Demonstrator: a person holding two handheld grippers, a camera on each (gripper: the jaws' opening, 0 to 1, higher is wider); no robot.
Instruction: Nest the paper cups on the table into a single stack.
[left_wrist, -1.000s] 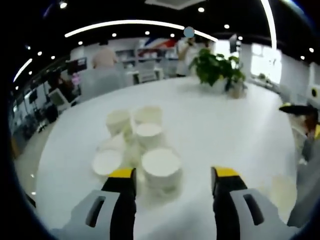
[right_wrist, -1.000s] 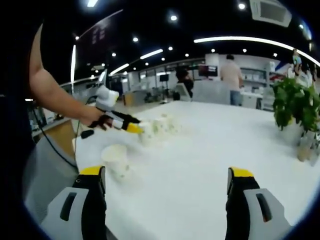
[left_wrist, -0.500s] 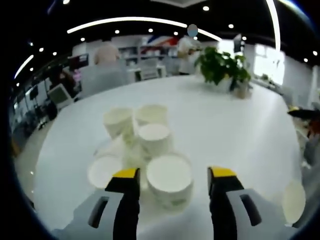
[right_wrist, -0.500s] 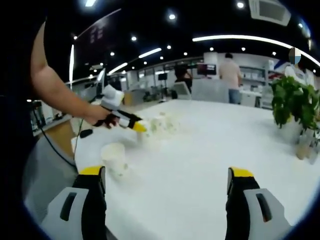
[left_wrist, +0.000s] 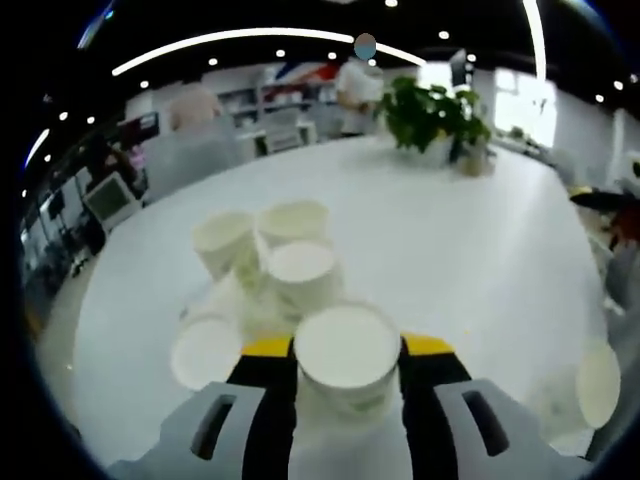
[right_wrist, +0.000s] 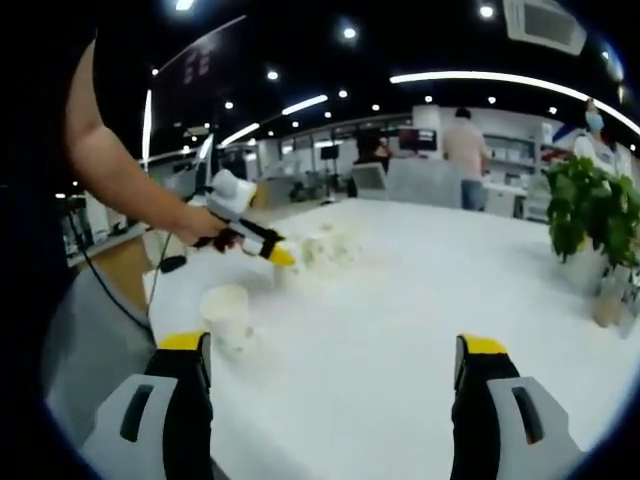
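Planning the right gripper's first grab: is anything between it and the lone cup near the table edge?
Nothing visible. The right gripper is open, and only bare table lies between it and the lone cup.

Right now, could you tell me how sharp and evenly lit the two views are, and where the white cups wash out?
Left gripper view: soft overall; the white paper cup between the tongs blurs into the glossy white table, its rim barely separated. Right gripper view: sharper near its own tongs, but the far cluster of white paper cups bleaches out; ceiling lights bend with fisheye distortion.
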